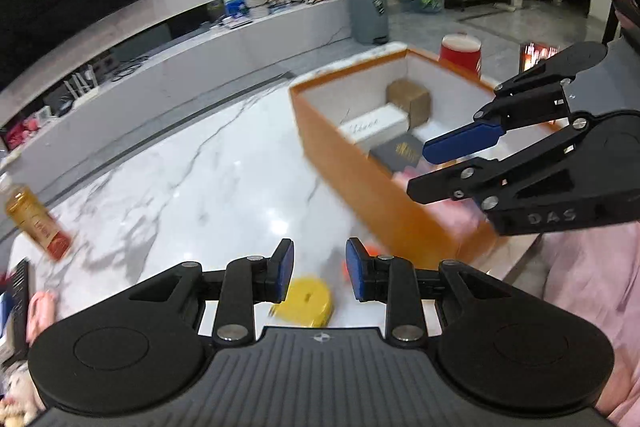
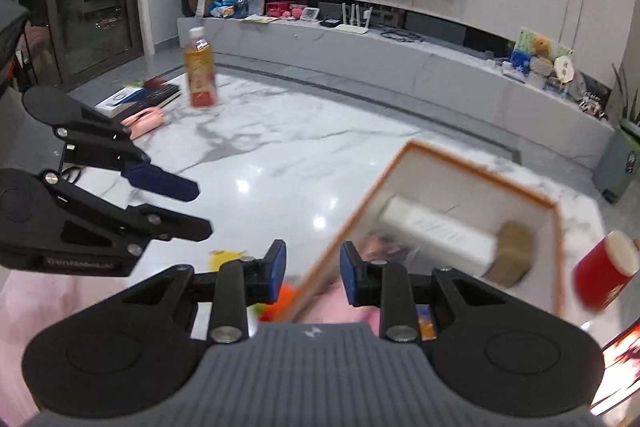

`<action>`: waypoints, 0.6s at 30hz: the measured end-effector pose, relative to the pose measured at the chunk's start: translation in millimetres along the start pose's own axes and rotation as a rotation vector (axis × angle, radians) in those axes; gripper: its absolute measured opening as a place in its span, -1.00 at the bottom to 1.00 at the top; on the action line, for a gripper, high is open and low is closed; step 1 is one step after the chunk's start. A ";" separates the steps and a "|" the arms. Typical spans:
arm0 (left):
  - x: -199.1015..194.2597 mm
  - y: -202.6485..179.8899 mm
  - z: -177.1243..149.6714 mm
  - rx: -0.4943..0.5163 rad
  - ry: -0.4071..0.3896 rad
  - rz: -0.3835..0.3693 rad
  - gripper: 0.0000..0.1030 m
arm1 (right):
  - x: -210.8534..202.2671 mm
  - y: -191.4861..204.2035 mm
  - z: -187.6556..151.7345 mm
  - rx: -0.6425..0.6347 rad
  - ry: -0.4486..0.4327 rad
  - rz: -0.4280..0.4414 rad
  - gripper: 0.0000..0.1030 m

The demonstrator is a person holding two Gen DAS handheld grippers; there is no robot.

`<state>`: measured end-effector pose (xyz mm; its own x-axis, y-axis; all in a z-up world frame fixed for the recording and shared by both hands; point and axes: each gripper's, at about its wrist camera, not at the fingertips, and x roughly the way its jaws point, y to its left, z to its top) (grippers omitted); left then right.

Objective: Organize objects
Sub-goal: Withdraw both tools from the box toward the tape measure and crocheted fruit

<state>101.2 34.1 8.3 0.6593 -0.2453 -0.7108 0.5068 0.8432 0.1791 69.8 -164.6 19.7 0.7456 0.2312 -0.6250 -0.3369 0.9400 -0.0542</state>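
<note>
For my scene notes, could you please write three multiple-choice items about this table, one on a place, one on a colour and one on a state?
1. Where does the drink bottle stand?
A. inside the box
B. on the table, apart from the box
C. on the floor

2. What colour is the box's outside?
A. orange
B. green
C. black

3. What do the left gripper's fingers hold?
A. the bottle
B. the red cup
C. nothing

Answers: 1 B, it stands on the marble near the books; 2 A, its outer walls are orange; 3 C, the gap between them is empty.
</note>
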 end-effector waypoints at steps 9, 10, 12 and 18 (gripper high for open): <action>14.6 1.2 -45.7 0.012 0.018 -0.017 -0.33 | 40.7 58.0 -28.3 -0.039 0.014 0.015 -0.41; 17.5 1.7 -48.7 0.034 0.021 -0.022 -0.32 | 44.1 60.5 -29.1 -0.067 0.021 0.020 -0.41; 26.0 5.1 -53.1 0.058 0.033 -0.028 -0.21 | 52.7 64.9 -31.3 -0.123 0.037 0.015 -0.40; 48.6 18.5 -52.3 0.128 0.055 -0.124 0.08 | 66.1 60.7 -28.9 -0.232 0.085 0.050 -0.29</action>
<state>113.6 62.8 -58.4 0.5581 -0.3140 -0.7681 0.6508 0.7399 0.1704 82.0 -99.5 -47.3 0.6769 0.2454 -0.6940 -0.5027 0.8428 -0.1924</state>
